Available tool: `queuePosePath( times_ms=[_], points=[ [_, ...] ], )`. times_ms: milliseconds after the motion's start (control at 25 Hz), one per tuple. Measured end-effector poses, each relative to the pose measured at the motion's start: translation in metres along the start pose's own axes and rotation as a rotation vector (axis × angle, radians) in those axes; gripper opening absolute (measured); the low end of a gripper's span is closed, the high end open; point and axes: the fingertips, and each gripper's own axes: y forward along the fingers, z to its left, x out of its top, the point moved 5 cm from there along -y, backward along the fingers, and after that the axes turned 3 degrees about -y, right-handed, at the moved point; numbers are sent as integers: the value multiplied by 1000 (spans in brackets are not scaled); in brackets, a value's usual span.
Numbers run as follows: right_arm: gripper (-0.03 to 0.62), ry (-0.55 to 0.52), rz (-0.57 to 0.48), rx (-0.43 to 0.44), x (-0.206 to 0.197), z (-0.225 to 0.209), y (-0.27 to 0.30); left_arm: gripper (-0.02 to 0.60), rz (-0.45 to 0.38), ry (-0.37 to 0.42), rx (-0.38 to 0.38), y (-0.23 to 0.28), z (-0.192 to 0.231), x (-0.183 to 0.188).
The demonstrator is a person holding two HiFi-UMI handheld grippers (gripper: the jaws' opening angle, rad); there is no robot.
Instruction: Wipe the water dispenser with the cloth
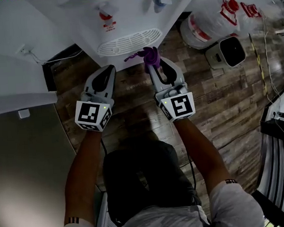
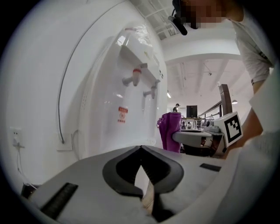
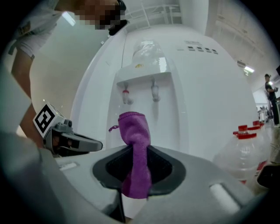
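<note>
Cloth (image 3: 134, 148) is purple and it's pinched in the right gripper (image 3: 136, 151). The jaws are closed tight on its lower part, and the rest sticks up past the tips in a floppy, folded bunch. In the head view the cloth (image 1: 150, 55) sits right at the front edge of the white drip grille (image 1: 129, 41). I honestly can't tell if it's touching or just short of it.

The left gripper (image 2: 141, 147) has its jaws brought together at the tips with nothing between them. From above, the left gripper (image 1: 110, 67) is level with the right gripper (image 1: 154, 61), just beside it, and both point at the machine.

Past the tips is the water dispenser (image 1: 125, 19), white and glossy, filling most of both gripper views. It has a red tap (image 1: 106, 13) and a blue tap (image 1: 156, 0) above the grille, plus a small red label (image 2: 123, 114) on the front below the taps.

Further right, clear water bottles (image 1: 213, 18) with red caps lie on the wooden floor (image 1: 214, 105). A wall socket (image 2: 15, 135) sits off to the dispenser's left.
</note>
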Motion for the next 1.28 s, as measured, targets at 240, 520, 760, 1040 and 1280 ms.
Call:
queuePosePath(
  times_ms=[240,520,760,1040,1280],
  points=[
    [92,-2,-23,47,93,13,-9,-2,-54,20,28,-28,-30,101],
    [92,20,-66,97,222,29,-21,-2,-112,39,45,-65,-67,222],
    [92,41,-109,147,330,37,-26,-2,-142,71,32,-92,-92,322],
    [92,50,-167,207,436,51,-31,-2,-203,69,28,-127,-108,417],
    [92,37,-211,226,500,58,-32,-2,-230,80,14,-145,-118,476]
  ],
)
